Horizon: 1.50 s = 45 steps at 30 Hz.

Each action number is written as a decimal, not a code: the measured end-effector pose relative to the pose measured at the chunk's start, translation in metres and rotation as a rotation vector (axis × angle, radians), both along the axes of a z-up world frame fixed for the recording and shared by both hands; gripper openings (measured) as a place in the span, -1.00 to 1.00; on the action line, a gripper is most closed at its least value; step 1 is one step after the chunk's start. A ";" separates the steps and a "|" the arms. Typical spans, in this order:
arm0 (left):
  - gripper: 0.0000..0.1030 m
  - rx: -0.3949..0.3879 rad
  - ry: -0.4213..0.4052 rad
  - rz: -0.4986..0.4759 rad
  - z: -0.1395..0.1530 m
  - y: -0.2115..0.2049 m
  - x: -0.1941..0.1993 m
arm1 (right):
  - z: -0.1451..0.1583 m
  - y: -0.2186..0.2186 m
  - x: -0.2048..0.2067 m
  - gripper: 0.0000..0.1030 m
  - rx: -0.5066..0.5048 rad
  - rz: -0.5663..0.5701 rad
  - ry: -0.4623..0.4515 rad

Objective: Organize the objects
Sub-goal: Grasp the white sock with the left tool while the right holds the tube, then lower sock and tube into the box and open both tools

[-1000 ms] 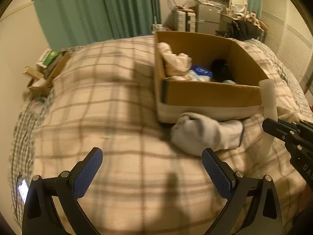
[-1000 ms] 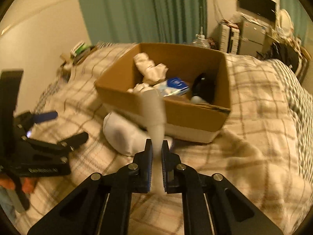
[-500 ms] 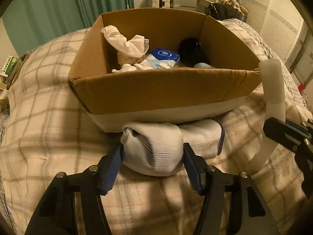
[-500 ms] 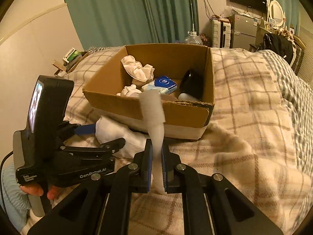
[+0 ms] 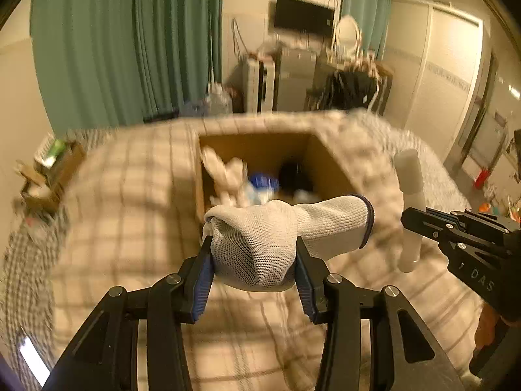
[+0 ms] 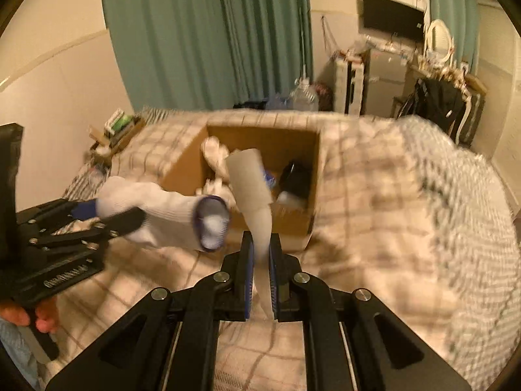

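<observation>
A white knit glove point(image 5: 332, 224) with a blue cuff edge hangs above the plaid bed, and my left gripper point(image 5: 253, 251) has its jaws closing with the pads pressed into its bunched end. In the right wrist view the glove point(image 6: 162, 215) sticks out of the left gripper point(image 6: 110, 215) at the left. My right gripper point(image 6: 261, 247) is shut on a pale white tube point(image 6: 250, 179), which stands up between its pads. That tube point(image 5: 410, 176) also shows at the right of the left wrist view. Behind both is an open cardboard box point(image 5: 329, 166) holding white cloth, a blue pack and a black item.
The box point(image 6: 182, 169) rests on a bed with a plaid blanket point(image 6: 374, 215). A small carton of clutter point(image 5: 49, 169) sits at the bed's left edge. Green curtains point(image 5: 130, 49) and shelves with a dark screen point(image 5: 302, 13) line the far wall. A hand point(image 6: 35, 319) holds the left tool.
The left gripper has closed on the glove and lifted it off the blanket in front of the box. Both grippers have risen, so the box sits lower and farther. The right gripper still holds the tube.
</observation>
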<state>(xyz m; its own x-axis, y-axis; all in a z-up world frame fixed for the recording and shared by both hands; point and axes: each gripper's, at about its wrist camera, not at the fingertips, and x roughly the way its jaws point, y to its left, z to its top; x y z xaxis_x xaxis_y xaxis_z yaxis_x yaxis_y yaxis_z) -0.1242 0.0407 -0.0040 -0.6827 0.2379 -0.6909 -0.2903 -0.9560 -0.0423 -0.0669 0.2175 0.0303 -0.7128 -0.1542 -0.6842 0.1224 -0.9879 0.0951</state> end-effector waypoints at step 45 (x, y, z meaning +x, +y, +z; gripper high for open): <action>0.91 -0.079 -0.024 0.080 -0.013 0.031 -0.150 | 0.015 0.012 -0.163 0.26 0.026 -0.045 -0.040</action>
<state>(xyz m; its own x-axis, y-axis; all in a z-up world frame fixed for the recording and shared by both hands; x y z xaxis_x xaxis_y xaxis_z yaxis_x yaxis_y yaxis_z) -0.2738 0.0721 -0.0173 -0.6799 0.1275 -0.7221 -0.2132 -0.9766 0.0284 -0.2297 0.2291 0.0448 -0.6908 -0.1041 -0.7156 0.0742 -0.9946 0.0731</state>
